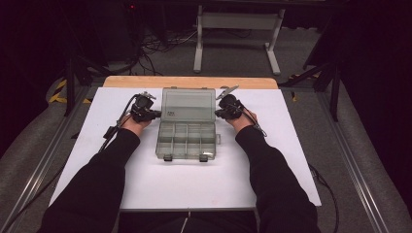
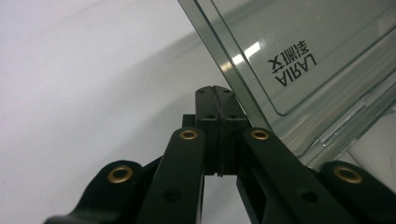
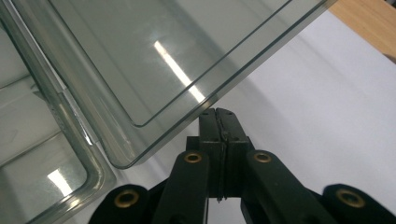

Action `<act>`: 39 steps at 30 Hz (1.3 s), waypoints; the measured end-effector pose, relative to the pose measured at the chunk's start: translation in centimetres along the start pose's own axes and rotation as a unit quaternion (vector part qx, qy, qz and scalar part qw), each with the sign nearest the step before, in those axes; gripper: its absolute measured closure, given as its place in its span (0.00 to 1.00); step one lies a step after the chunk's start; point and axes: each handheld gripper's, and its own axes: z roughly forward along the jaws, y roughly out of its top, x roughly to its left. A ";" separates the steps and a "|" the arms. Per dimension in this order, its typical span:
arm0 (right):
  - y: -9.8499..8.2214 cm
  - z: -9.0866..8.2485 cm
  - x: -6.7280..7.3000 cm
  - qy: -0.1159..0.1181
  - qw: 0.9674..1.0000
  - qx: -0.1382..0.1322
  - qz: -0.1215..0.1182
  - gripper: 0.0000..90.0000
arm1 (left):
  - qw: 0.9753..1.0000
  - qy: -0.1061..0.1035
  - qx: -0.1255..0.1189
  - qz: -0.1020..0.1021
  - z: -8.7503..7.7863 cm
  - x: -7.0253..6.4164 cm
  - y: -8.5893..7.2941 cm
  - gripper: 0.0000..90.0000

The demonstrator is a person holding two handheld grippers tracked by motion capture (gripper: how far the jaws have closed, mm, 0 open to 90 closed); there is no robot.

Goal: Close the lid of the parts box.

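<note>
Now the clear plastic box (image 1: 187, 125) sits mid-table with its lid (image 1: 188, 104) raised, your left gripper (image 1: 156, 114) and right gripper (image 1: 217, 114) flanking that lid, both pinched shut on nothing. Nudge both lid edges evenly so the box doesn't slide on the white table (image 1: 291, 160).

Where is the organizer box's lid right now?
In the high view the lid stands open at the box's far side, mid-table, between the left gripper and right gripper.

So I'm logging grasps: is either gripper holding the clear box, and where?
Nothing is held. The left gripper and right gripper have jaws shut together, empty, beside the open lid.
</note>
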 end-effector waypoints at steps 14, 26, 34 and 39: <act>0.3 -0.9 0.0 -0.005 1.000 -0.020 -0.001 1.00 | 1.000 0.004 -0.009 0.006 -0.7 -0.1 0.2 1.00; 0.4 -1.7 0.1 -0.006 0.999 -0.035 0.002 1.00 | 1.000 0.003 -0.017 0.009 -1.3 -0.3 0.3 1.00; 0.5 -2.3 0.2 -0.003 0.999 -0.049 0.003 1.00 | 1.000 -0.005 -0.026 0.009 -1.8 -0.4 0.4 1.00; 0.6 -2.6 0.2 -0.002 0.999 -0.054 -0.001 1.00 | 1.000 -0.006 -0.028 0.013 -2.1 -0.5 0.4 1.00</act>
